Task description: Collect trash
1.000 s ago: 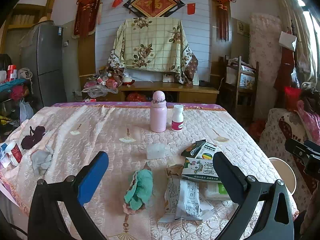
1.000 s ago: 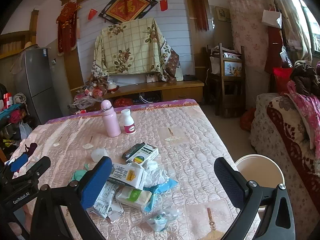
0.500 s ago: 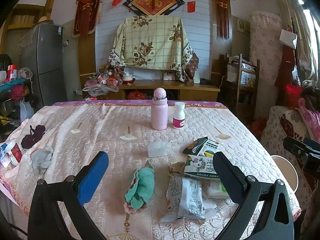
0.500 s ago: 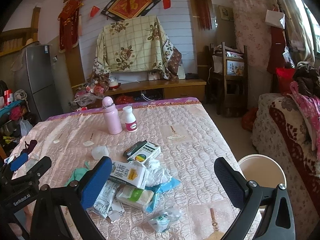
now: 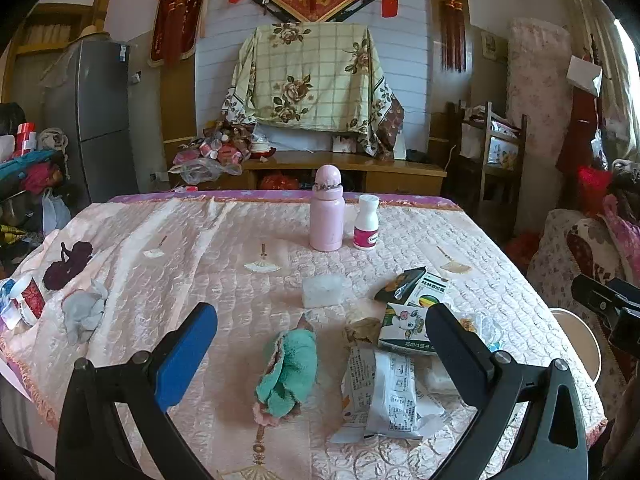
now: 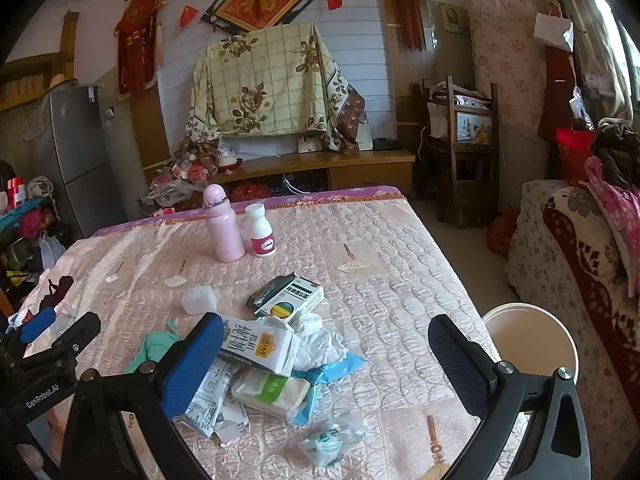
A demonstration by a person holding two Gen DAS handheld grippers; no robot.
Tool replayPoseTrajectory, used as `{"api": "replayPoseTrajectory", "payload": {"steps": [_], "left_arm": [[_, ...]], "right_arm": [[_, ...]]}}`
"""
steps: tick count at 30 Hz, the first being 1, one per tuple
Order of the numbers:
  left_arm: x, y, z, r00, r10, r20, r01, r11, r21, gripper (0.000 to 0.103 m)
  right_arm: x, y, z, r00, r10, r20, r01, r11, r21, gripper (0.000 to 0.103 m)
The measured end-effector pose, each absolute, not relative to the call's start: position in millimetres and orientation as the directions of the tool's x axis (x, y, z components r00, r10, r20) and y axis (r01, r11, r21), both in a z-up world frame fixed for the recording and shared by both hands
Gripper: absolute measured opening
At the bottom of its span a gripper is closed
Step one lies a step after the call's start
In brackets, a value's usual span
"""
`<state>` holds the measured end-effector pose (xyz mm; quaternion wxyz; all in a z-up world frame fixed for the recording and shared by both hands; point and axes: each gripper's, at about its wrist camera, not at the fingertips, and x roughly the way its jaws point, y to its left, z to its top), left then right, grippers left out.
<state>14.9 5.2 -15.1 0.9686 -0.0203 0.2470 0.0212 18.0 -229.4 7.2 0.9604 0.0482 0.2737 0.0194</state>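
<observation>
A heap of trash lies on the pink quilted table: a white milk carton, crumpled white tissue, a blue wrapper, a green-and-white packet, a printed white wrapper, a small box with a coloured circle and a clear wrapper near the front edge. A white bin stands on the floor right of the table. My left gripper is open and empty above a teal cloth. My right gripper is open and empty above the heap.
A pink bottle and a small white bottle stand at the table's far middle. A clear plastic cup lies mid-table. A grey cloth and a dark cloth lie at the left. A sofa flanks the right.
Both grippers have drifted slightly forward and upward over the table. Both stay open and empty. Nothing on the table has moved.
</observation>
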Motion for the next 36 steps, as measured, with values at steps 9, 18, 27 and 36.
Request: {"api": "replayPoseTrajectory", "payload": {"steps": [9,18,27,36], "left_arm": [[20,9,-20,0.859,0.04,-0.51,-0.062,0.998,-0.026,0.103],[24,11,-24,0.853,0.055,-0.519,-0.076,0.997,-0.02,0.103],[27,14,-27,0.846,0.067,-0.528,-0.087,0.996,-0.012,0.103],[27,23,-29,0.839,0.076,-0.538,-0.101,0.995,-0.017,0.103]], "right_arm": [[23,-227,1,0.844,0.068,-0.532,-0.017,0.995,0.1,0.103],[29,-226,-7,0.831,0.078,-0.551,-0.025,0.994,0.103,0.103],[31,-223,-13,0.82,0.105,-0.563,-0.048,0.992,0.114,0.103],[34,-218,-17,0.807,0.126,-0.577,-0.065,0.99,0.125,0.103]]}}
